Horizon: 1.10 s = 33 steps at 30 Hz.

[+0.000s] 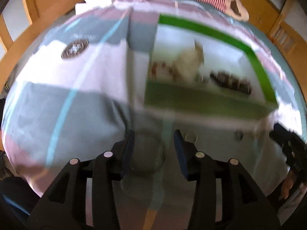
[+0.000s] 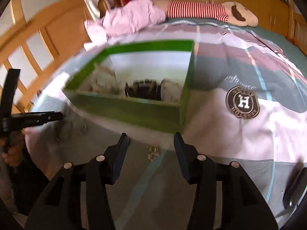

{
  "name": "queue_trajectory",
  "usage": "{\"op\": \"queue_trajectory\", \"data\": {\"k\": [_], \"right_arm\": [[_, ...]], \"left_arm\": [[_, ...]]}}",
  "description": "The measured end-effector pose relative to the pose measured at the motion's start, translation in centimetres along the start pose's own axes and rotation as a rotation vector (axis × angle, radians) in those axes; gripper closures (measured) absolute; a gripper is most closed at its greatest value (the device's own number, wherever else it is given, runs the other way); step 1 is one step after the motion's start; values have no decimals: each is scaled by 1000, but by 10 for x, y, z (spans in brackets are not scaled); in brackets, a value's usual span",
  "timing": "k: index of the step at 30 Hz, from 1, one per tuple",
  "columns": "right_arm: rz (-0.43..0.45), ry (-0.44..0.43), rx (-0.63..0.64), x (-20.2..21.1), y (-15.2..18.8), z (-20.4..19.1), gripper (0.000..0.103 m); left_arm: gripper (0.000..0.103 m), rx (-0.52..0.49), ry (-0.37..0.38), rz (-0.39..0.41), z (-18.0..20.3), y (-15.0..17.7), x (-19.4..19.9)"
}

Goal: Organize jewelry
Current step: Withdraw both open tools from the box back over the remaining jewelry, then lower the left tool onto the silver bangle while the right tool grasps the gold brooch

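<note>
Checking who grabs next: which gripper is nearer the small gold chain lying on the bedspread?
Right. The right gripper is open with the gold chain lying between its fingers; the left gripper is off to that view's left.

left gripper (image 1: 153, 140): matt black plastic frame, two forked arms on each side running down to the picture's lower edge.
left rivets: four round pale metal pins, one capping each arm.
left finger pads (image 1: 179, 153): flat dark blue plates lining the inner faces of the jaws.
right gripper (image 2: 150, 140): same black frame, same four pale pins.
right finger pads (image 2: 120, 159): black to dark blue slabs, square-edged.
left gripper seen from right wrist: black bars, small screw holes.
</note>
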State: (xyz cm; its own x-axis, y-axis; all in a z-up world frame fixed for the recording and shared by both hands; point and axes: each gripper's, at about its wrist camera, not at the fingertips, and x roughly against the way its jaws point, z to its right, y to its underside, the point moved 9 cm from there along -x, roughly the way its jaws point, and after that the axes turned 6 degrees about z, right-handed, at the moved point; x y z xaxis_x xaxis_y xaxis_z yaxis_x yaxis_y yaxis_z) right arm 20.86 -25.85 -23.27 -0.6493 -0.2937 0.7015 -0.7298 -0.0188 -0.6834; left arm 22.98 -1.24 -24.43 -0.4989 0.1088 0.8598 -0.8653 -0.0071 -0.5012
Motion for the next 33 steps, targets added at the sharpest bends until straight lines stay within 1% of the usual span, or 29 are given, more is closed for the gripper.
{"op": "queue_trajectory", "data": {"k": [1, 2, 3, 5, 10, 13, 17, 20, 21, 22, 23, 24, 27, 31, 33], "right_arm": [[-1, -8, 0, -1, 0, -1, 52], [-7, -9, -2, -3, 2, -2, 44], [-12, 11, -3, -5, 5, -1, 40], [-29, 35, -3, -9, 10, 2, 40], [-50, 55, 13, -17, 17, 3, 40], [-63, 62, 24, -22, 20, 2, 40], [-69, 74, 61, -26, 25, -4, 40], [-80, 87, 101, -31, 29, -10, 40], [-82, 90, 120, -33, 31, -13, 42], [-83, 89, 132, -34, 32, -15, 47], [-87, 87, 148, -36, 34, -18, 59], [-101, 75, 160, -38, 37, -22, 68], [-95, 66, 174, -39, 39, -27, 80], [-88, 62, 159, -38, 37, -27, 81], [-82, 66, 148, -37, 36, -24, 81]], "left_arm": [[53, -7, -9, -7, 0, 8, -4], [50, -17, -28, -12, 0, 13, -7], [48, -29, -40, -13, 0, 16, -10], [46, -57, -69, -8, -1, 19, -15], [44, -78, -95, -9, -2, 21, -21], [38, -90, -92, -5, 0, 23, -21], [37, -100, -101, -23, 8, 31, -24], [37, -123, -119, -11, 13, 34, -25], [38, -125, -115, -11, 15, 35, -25], [38, -125, -108, -12, 16, 35, -24], [39, -128, -98, -14, 18, 36, -24], [39, -132, -90, -14, 20, 36, -23], [39, -151, -63, -15, 29, 40, -21], [39, -174, -35, -15, 40, 44, -19], [38, -184, -37, -12, 44, 45, -18]]}}
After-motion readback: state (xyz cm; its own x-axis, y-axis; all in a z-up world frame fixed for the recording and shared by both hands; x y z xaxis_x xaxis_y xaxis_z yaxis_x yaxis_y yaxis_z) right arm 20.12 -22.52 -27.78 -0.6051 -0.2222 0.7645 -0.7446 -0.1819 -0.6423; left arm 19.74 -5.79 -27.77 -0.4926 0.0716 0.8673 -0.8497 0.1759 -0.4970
